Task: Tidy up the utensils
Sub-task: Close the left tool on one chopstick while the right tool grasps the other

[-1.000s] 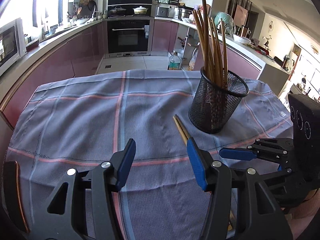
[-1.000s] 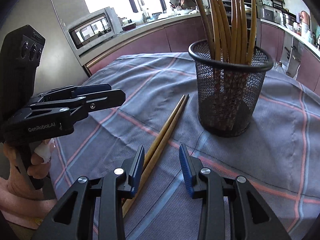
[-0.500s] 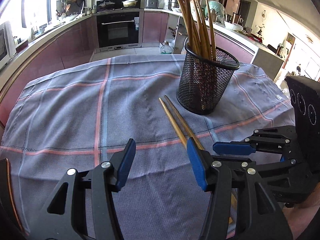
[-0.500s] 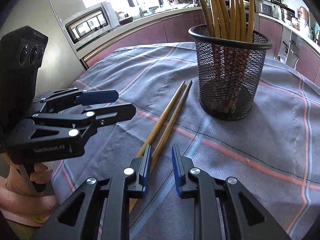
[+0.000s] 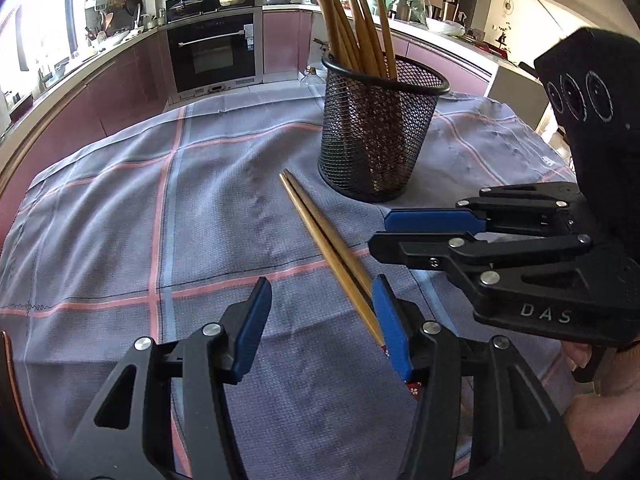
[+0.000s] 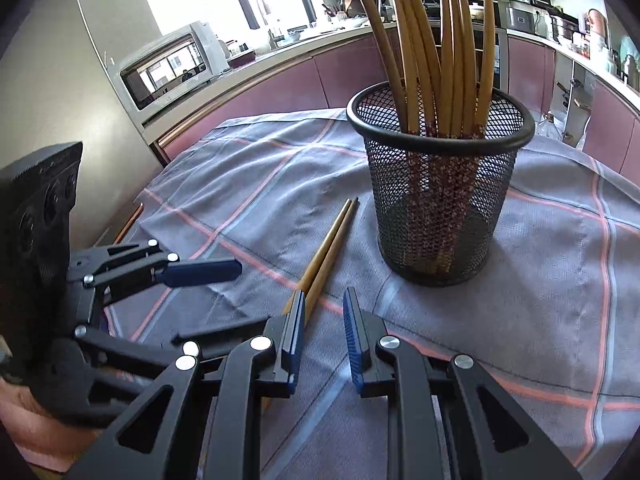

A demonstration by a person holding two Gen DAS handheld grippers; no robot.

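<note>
Chopsticks (image 5: 320,232) inside released left tool (image 5: 322,282), left view only; right tool (image 6: 324,294) unclenched, narrow, empty.

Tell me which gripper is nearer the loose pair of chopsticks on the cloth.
Both about equal. The left gripper has the chopsticks against its right finger; the right gripper has them beside its left finger.

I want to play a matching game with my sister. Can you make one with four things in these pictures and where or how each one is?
Things:
1. mesh cup
2. loose chopsticks
3. cloth
4. oven

Place or state:
A. lying flat, side by side
B. spread out underneath everything
C. standing upright
D. far off at the back of the kitchen

Pairs: 1-C, 2-A, 3-B, 4-D
</note>
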